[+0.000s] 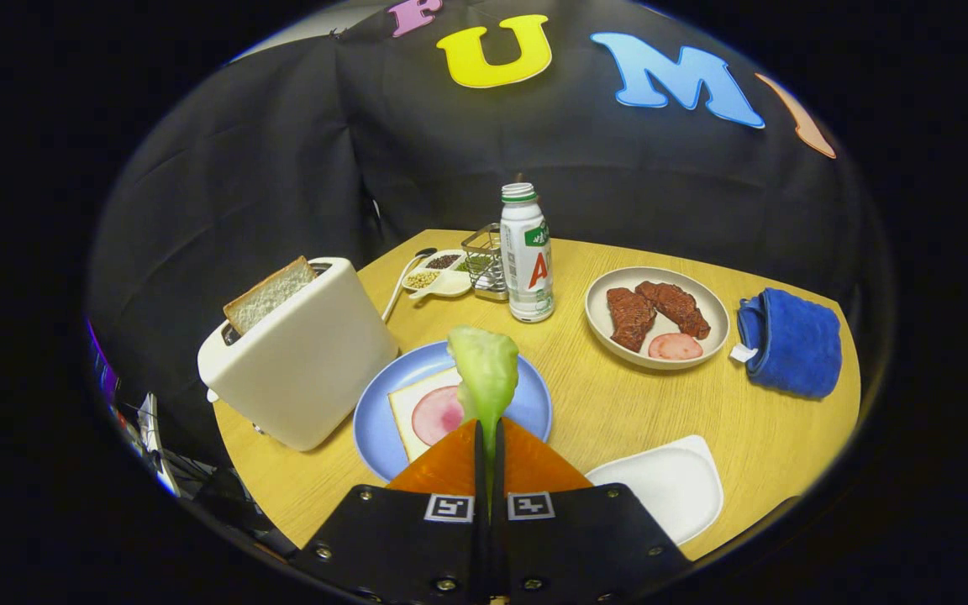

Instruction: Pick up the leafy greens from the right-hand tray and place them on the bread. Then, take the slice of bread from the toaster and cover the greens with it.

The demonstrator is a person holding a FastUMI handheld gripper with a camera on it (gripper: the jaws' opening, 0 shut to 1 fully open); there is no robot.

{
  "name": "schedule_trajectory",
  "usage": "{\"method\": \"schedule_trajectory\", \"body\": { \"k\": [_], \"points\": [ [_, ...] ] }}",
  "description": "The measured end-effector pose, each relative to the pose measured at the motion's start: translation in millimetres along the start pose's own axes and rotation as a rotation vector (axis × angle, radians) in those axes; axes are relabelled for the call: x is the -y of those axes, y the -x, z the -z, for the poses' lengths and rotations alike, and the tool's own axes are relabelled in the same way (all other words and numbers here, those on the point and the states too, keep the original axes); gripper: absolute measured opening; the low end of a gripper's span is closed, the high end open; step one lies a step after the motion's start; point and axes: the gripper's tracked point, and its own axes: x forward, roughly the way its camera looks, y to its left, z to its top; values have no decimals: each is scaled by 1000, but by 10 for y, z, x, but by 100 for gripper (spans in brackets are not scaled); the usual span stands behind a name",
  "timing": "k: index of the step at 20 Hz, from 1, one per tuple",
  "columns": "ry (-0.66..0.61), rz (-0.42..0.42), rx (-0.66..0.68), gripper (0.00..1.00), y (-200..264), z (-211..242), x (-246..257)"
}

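My gripper is shut on a pale green lettuce leaf, which sticks out ahead of the fingertips. The leaf hangs above a blue plate that holds a slice of bread topped with a round pink ham slice. Left of the plate stands a white toaster with a second bread slice poking out of its slot. An empty white tray lies just right of the fingers.
A white drink bottle stands beyond the blue plate, with a wire basket and a small dish of seeds beside it. A beige plate of meat slices and a folded blue cloth sit on the right.
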Motion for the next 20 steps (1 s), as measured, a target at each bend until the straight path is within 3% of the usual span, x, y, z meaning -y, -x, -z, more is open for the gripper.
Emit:
{"method": "schedule_trajectory", "body": {
  "k": [11,13,16,20],
  "points": [
    [23,-26,-22,3,-547,-88,-411],
    [41,-19,-44,8,-613,-38,-427],
    [56,18,-36,37,-619,-49,-362],
    [32,13,3,41,-483,-132,-358]
  ]
}}
